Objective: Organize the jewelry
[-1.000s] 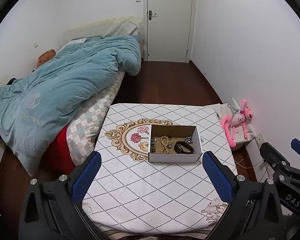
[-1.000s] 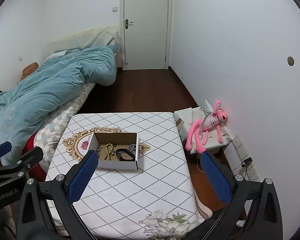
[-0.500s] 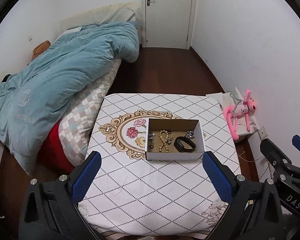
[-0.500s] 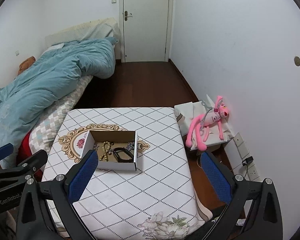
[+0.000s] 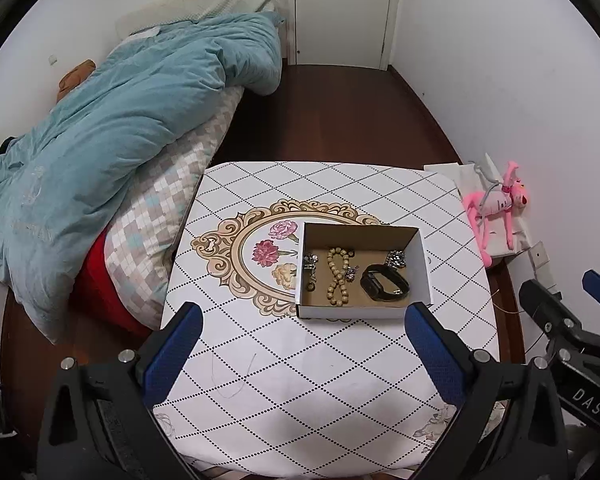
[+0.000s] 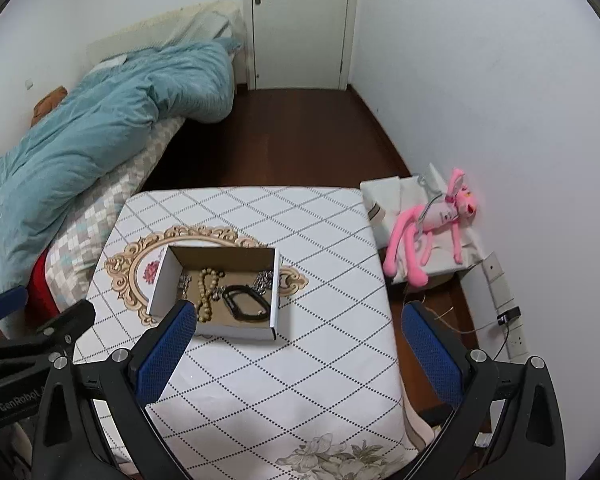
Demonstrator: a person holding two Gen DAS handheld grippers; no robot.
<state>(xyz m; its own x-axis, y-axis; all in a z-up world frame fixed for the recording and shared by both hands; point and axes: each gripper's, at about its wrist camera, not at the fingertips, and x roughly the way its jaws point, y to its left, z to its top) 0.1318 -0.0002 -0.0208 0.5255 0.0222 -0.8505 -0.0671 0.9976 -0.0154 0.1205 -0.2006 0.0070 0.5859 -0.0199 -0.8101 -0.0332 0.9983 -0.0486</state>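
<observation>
Both hand-held grippers, left (image 5: 300,344) and right (image 6: 296,340), spread wide, empty, above bench (image 5: 320,400). Jewelry in cardboard box (image 5: 362,312) at bench centre: bead bracelet (image 5: 337,276), black band (image 5: 384,282) beside it. Risk: light box skids when nudged; beads snag neighbouring pieces.

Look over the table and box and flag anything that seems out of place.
A thin loose thread lies curled on the tablecloth, apart from the box. Inside, the bead bracelet, black band and small pieces lie unsorted. Nothing looks spilled or damaged.
</observation>
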